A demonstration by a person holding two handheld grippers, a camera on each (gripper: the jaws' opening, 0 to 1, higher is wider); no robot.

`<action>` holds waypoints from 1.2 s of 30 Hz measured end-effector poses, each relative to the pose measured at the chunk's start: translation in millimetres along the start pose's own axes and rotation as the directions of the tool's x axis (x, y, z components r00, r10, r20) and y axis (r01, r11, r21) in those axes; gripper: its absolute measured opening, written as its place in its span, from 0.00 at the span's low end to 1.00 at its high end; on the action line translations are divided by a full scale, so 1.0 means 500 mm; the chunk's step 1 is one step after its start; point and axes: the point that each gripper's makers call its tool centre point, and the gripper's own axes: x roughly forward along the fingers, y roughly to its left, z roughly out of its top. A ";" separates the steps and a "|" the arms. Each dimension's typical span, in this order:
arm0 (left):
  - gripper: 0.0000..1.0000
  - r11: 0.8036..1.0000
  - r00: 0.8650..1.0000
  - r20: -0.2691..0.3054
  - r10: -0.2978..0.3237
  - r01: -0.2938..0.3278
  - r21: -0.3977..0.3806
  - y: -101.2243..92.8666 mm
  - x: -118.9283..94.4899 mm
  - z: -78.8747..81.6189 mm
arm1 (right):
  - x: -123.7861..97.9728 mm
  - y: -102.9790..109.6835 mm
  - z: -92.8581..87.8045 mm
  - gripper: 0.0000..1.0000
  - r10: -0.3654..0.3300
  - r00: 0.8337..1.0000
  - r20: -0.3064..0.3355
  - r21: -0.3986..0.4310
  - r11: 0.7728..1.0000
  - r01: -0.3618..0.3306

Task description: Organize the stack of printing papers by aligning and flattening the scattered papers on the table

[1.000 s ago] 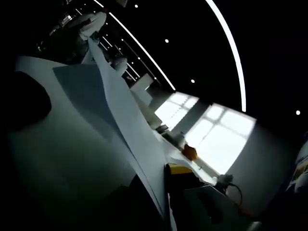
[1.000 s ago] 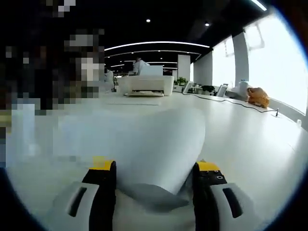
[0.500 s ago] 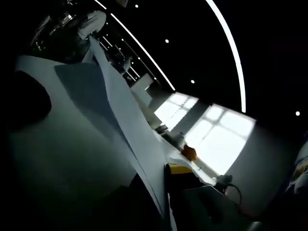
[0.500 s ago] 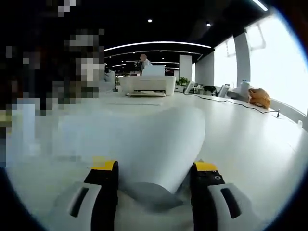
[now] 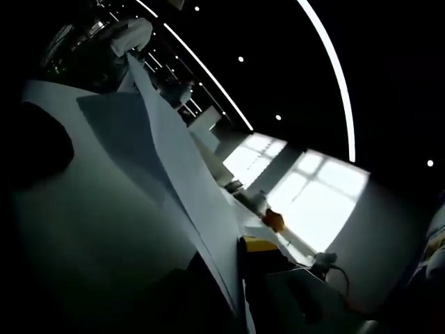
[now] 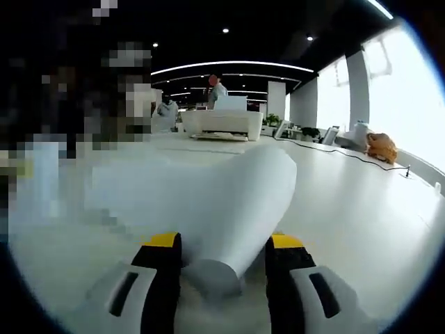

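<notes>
A bowed stack of white printing papers [image 6: 208, 191] arches over the white table [image 6: 361, 209]. Its curled near edge sits between the yellow-tipped jaws of my right gripper [image 6: 224, 243], which press it from both sides. In the dark, tilted left gripper view the same papers [image 5: 177, 160] run edge-on from the bottom centre to the upper left. My left gripper [image 5: 233, 278] is shut on their lower end. One yellow-tipped jaw shows right of the sheet, and the other is hidden in shadow behind it.
A white printer [image 6: 222, 124] stands at the far end of the table, with two people [image 6: 217, 89] behind it. An orange object [image 6: 381, 146] and a cable lie near the bright windows on the right. The orange object [image 5: 274, 220] sits beyond the papers.
My right gripper's jaws have drawn closer together around the curled paper edge, which now looks tighter. A person behind the printer has walked right. The left gripper view is almost unchanged.
</notes>
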 end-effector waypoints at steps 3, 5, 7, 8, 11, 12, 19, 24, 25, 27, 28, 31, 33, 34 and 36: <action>0.07 1.000 1.000 -0.002 0.003 -0.003 0.001 0.002 0.001 0.000 | 0.001 0.003 0.002 0.40 0.001 1.000 0.003 -0.026 1.000 -0.001; 0.07 1.000 1.000 -0.003 0.003 -0.003 0.000 0.003 0.001 0.000 | 0.002 0.003 0.003 0.39 0.002 1.000 0.004 -0.031 1.000 -0.002; 0.07 1.000 1.000 -0.006 0.003 -0.003 -0.002 0.004 0.002 0.000 | 0.002 0.005 0.004 0.38 0.003 1.000 0.007 -0.049 0.999 -0.003; 0.07 1.000 1.000 -0.006 0.003 -0.003 -0.003 0.004 0.002 0.001 | 0.002 0.005 0.005 0.38 0.004 1.000 0.009 -0.057 0.998 -0.003; 0.07 1.000 1.000 -0.007 0.002 -0.002 -0.005 0.006 0.003 0.002 | 0.000 0.009 0.010 0.37 -0.005 1.000 0.019 -0.122 0.993 0.007; 0.07 1.000 1.000 -0.007 0.002 -0.002 -0.005 0.006 0.003 0.002 | 0.000 0.009 0.013 0.37 -0.009 1.000 0.024 -0.152 0.988 0.012; 0.07 1.000 1.000 -0.011 0.001 -0.001 -0.008 0.010 0.004 0.004 | -0.004 0.028 0.024 0.33 -0.016 0.999 0.046 -0.299 0.954 0.029; 0.07 1.000 1.000 -0.008 -0.003 0.002 -0.008 0.011 0.004 0.007 | -0.007 0.044 0.030 0.27 -0.020 0.998 0.056 -0.407 0.913 0.041; 0.07 1.000 1.000 -0.007 -0.003 0.003 -0.008 0.011 0.004 0.007 | -0.008 0.046 0.032 0.26 -0.024 0.998 0.060 -0.429 0.902 0.047; 0.07 1.000 1.000 -0.007 -0.003 0.003 -0.006 0.012 0.004 0.008 | -0.009 0.050 0.033 0.22 -0.032 0.998 0.062 -0.469 0.881 0.057; 0.07 1.000 1.000 -0.007 -0.003 0.003 -0.005 0.012 0.004 0.008 | -0.009 0.053 0.033 0.20 -0.036 0.997 0.061 -0.497 0.866 0.062; 0.07 1.000 1.000 -0.007 -0.003 0.003 -0.006 0.013 0.003 0.009 | -0.010 0.063 0.035 0.18 -0.043 0.997 0.068 -0.562 0.824 0.074; 0.07 1.000 1.000 -0.005 -0.004 0.004 -0.005 0.014 0.003 0.011 | -0.010 0.066 0.034 0.16 -0.047 0.997 0.068 -0.572 0.816 0.077; 0.07 1.000 1.000 -0.004 -0.004 0.004 -0.004 0.014 0.003 0.011 | -0.010 0.067 0.034 0.15 -0.047 0.997 0.067 -0.576 0.814 0.077; 0.07 1.000 1.000 -0.005 -0.003 0.003 -0.004 0.015 0.003 0.012 | -0.009 0.069 0.034 0.14 -0.046 0.997 0.063 -0.580 0.811 0.074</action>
